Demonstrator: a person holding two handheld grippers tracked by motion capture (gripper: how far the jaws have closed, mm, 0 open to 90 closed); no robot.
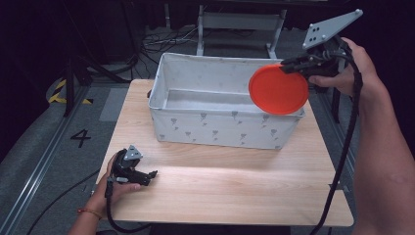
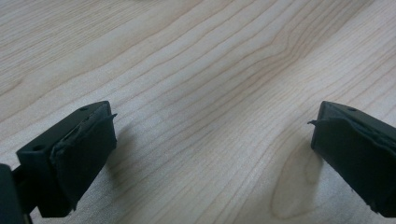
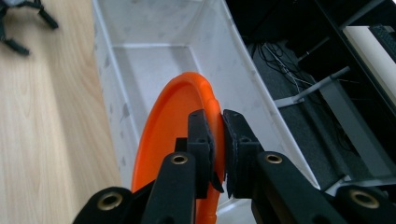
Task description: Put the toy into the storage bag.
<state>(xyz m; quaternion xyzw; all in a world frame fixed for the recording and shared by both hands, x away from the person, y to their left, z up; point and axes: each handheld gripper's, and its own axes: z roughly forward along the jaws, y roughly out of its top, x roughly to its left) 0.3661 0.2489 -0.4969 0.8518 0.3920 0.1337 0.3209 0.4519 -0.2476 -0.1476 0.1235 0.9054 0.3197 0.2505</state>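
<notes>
My right gripper [image 1: 289, 65] is shut on the rim of an orange plate [image 1: 278, 89], held on edge in the air over the right end of a white fabric bin [image 1: 195, 128]. In the right gripper view the plate [image 3: 163, 135] hangs above the bin's [image 3: 154, 60] bare inside, my jaws pinching its rim [image 3: 216, 122]. My left gripper [image 1: 150, 176] rests low on the wooden table [image 1: 230, 186] near the front left corner, open. In the left gripper view its fingers [image 2: 79, 149] stand wide apart over bare wood [image 2: 210, 93] with nothing between them.
The bin stands across the back half of the table and nothing lies in the part of it I see. Beyond the table are a dark floor with cables [image 1: 161, 39] and metal stand legs [image 1: 240, 24]. Open wood stretches in front of the bin.
</notes>
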